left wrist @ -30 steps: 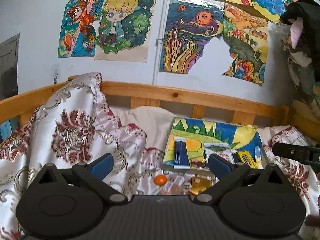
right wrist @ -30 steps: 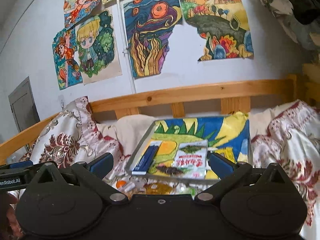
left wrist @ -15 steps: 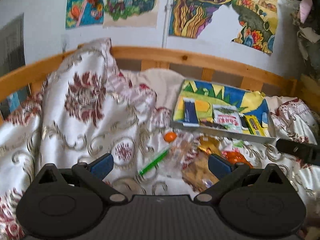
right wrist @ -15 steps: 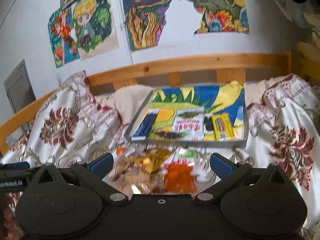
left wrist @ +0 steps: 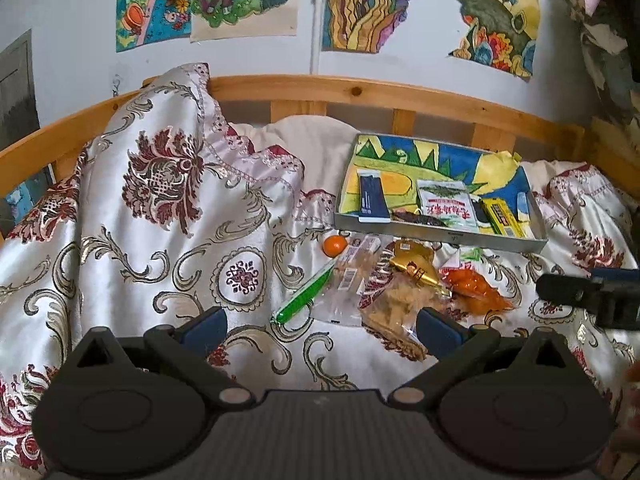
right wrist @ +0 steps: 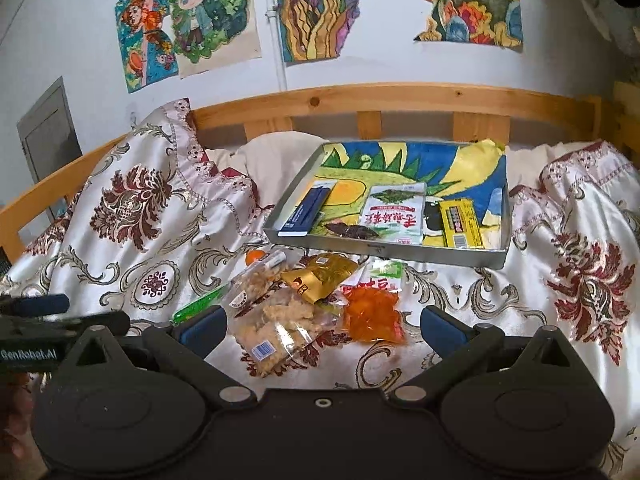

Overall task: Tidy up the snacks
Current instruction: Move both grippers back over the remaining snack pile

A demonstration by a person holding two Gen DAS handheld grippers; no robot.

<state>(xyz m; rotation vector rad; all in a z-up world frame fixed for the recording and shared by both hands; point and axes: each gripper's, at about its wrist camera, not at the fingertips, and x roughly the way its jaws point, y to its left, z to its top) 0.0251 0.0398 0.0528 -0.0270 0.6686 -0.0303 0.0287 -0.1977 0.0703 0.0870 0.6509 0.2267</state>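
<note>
Both tongs gape wide and empty: the left gripper (left wrist: 320,330) and right gripper (right wrist: 322,330) hover over the bedspread (right wrist: 132,248). Loose snacks lie beyond them, a clear crinkly bag of pale puffed pieces (right wrist: 276,320) touching an orange jelly pouch (right wrist: 374,314), just before the shallow grey metal tray (right wrist: 384,250). On soft satin, a pinch could grab fabric or two overlapping bags.

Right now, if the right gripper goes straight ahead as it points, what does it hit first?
Probably the loose snack pile on the bedspread: the orange packet and the clear bag lie between its open fingers. The tray sits beyond. Depth is unclear.
</note>
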